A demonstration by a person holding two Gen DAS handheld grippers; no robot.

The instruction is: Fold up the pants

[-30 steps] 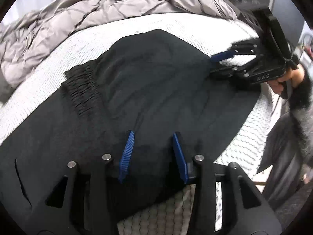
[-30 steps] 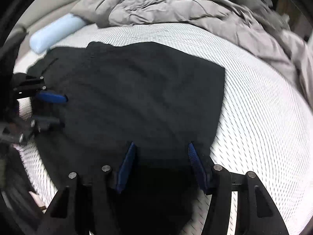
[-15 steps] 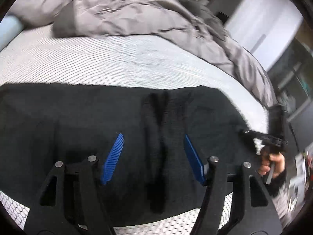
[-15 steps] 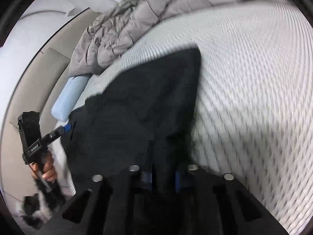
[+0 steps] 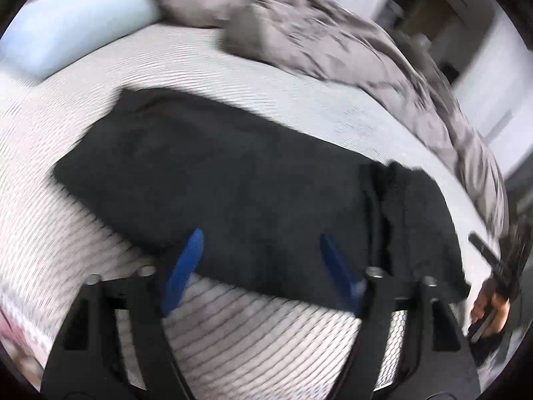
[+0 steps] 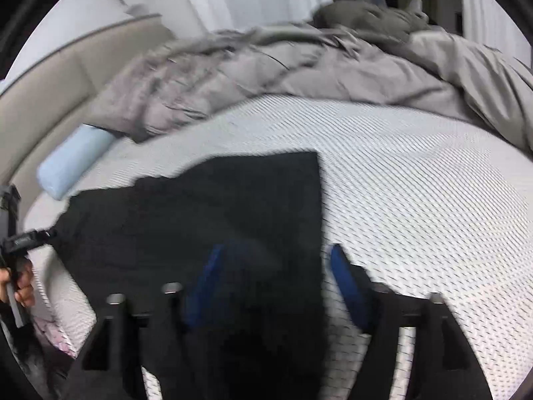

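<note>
Black pants point(image 5: 233, 180) folded flat on the bed point(image 5: 299, 343), along its near edge. Left claw point(image 5: 263, 260) spreading apart above the pants' near hem, clamped on nothing. Right claw point(image 6: 276, 276) likewise opening, over the pants' right edge, pads clear of cloth. Grey duvet point(image 6: 299, 66) bunched at the far side.

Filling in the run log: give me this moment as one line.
stage: mid-fold | black pants: folded, flat on mattress | left gripper: opening, gripping nothing | right gripper: opening over pants edge, nothing pinched
</note>
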